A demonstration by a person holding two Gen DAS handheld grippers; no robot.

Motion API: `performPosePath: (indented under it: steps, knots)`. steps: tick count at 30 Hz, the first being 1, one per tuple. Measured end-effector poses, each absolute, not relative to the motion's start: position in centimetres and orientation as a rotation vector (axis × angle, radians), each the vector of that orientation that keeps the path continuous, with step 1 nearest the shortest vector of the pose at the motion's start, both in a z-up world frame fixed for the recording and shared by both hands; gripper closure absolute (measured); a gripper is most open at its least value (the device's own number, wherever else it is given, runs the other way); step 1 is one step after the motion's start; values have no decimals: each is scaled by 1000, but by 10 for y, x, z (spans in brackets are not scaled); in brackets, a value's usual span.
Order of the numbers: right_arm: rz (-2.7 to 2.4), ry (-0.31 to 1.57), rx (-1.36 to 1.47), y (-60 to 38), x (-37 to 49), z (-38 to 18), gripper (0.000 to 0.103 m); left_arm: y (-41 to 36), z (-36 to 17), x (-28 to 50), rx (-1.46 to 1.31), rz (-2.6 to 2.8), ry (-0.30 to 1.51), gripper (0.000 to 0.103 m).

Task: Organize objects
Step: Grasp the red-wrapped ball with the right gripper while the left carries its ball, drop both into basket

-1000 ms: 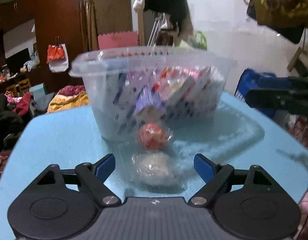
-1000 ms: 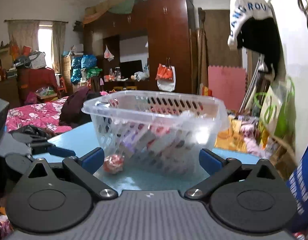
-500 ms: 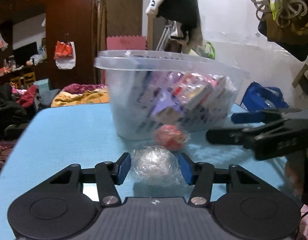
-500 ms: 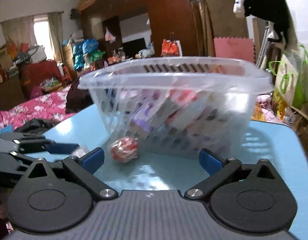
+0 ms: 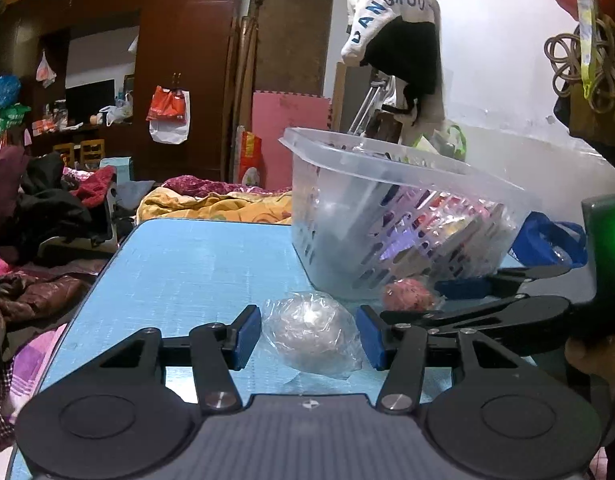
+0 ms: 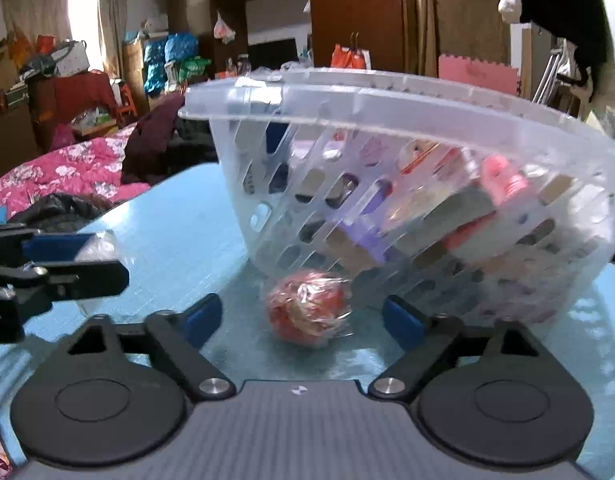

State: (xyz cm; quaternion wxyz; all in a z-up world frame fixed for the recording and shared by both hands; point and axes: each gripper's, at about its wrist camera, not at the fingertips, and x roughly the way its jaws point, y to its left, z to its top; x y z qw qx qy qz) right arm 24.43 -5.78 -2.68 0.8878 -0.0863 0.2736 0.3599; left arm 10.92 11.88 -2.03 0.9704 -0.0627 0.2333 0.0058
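Left claw [image 5: 309, 338] clamped on the clear-wrapped white ball [image 5: 311, 338], on the blue worktop [image 5: 195, 264]. Right claw [image 6: 303, 318] closing, pads clear of the red wrapped ball [image 6: 307, 308] between them, just beside the clear basket [image 6: 407, 152].

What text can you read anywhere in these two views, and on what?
"ANGROU", blue letters on the white and black garment hanging on the wall; the word's start and end are hidden.
Packets inside the clear basket: print too blurred to read.
Hanging orange and white bag: nothing legible.
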Motion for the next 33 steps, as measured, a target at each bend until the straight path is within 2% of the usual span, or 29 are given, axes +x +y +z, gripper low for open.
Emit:
performPosePath:
  steps: [1,3,15,18,23,27,30,32,33]
  knots:
    - [746,568,-180,-59,244,-27,29,120,-21,109,-129,11,472,46]
    - [737,562,-201,-61,242,-26,52,121,-23,108,-132,7,475,46]
    - [804,431,-88,-147,198,-8,54,109,-25,102,-168,-83,442,46]
    - [808,342,-42,-173,184,20,54,98,-3,101,-195,-119,389,46]
    - [751,189,-56,-171,197,95,54,76,72,135,-166,-185,316,46]
    - [727,213,-74,-146,240,124,53,66,111,188,-135,-139,350,46]
    - [752,288,-58,-134,274,120,51,68,116,222,-151,-87,402,46]
    - [740,305,-57,-129,286,112,49,70,111,241,-152,-64,439,46]
    - [739,305,-63,-127,290,107,42,72,107,247,-161,-55,453,42]
